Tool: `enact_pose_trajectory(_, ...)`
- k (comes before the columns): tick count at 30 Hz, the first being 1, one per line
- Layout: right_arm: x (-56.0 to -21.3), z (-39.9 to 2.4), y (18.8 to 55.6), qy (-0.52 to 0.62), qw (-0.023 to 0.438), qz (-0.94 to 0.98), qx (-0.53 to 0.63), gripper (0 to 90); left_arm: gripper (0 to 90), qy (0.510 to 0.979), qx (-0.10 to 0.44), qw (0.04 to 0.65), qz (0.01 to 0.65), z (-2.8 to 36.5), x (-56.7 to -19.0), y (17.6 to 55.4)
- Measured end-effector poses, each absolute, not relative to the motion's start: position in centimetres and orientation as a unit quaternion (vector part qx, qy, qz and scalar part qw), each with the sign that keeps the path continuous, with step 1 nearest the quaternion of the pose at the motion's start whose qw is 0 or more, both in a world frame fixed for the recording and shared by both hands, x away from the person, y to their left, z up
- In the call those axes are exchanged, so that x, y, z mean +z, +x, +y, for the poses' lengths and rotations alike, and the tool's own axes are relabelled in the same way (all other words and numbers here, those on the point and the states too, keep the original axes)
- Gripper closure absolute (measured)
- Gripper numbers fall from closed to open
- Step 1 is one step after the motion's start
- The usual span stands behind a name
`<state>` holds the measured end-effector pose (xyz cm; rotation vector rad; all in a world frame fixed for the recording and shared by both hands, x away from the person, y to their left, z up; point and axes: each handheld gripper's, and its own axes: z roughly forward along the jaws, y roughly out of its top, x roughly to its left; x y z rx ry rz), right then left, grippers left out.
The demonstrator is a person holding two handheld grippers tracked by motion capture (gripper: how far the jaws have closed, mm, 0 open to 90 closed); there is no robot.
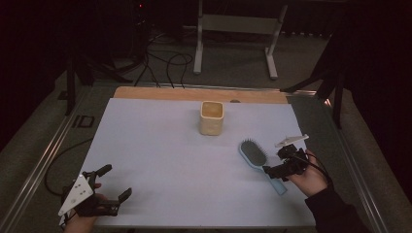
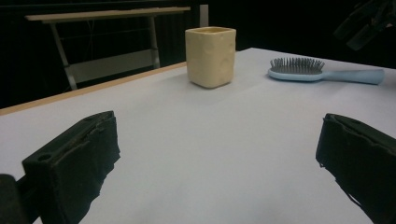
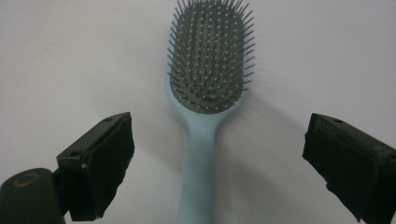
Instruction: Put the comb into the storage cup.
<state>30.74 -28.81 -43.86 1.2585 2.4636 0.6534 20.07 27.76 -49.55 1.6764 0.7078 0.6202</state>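
A lab or recording room is suggested rather than a home. The counter [image 1: 145, 160] is covered with a plain white sheet and edged by metal rails [image 1: 43, 155]. Black cables [image 1: 165, 65] are trailed over a grey carpeted floor [image 1: 233, 68] behind it, beside a white frame stand [image 1: 238, 24]. The surroundings are kept dark, and a small red indicator light [image 1: 141, 6] is seen at the back.

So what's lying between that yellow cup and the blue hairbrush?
Nothing: in the high view, just bare white table sheet separates the cup from the hairbrush.
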Motion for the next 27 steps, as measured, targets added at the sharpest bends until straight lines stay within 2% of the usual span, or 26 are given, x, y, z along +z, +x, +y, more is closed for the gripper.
enact_pose_trajectory(7,-44.3,-28.6,31.7,0.43,0.125,0.869,0.213,8.9,0.0,0.715,0.264,0.573,0.302,27.8,-49.6,20.1)
enact_pose_trajectory(13,-45.6,-28.8,33.2,0.455,0.018,0.87,0.191,12.8,0.0,0.715,0.264,0.572,0.302,27.8,-49.6,20.1)
enact_pose_trajectory(14,-45.8,-28.8,33.3,0.456,0.011,0.87,0.185,14.1,0.0,0.715,0.264,0.573,0.302,27.8,-49.6,20.1)
enact_pose_trajectory(24,-46.9,-28.2,34.4,0.476,0.006,0.868,0.143,14.5,0.0,0.715,0.264,0.572,0.302,27.8,-49.6,20.1)
enact_pose_trajectory(27,-47.0,-27.9,34.5,0.483,0.022,0.866,0.131,13.6,0.0,0.715,0.264,0.573,0.302,27.8,-49.6,20.1)
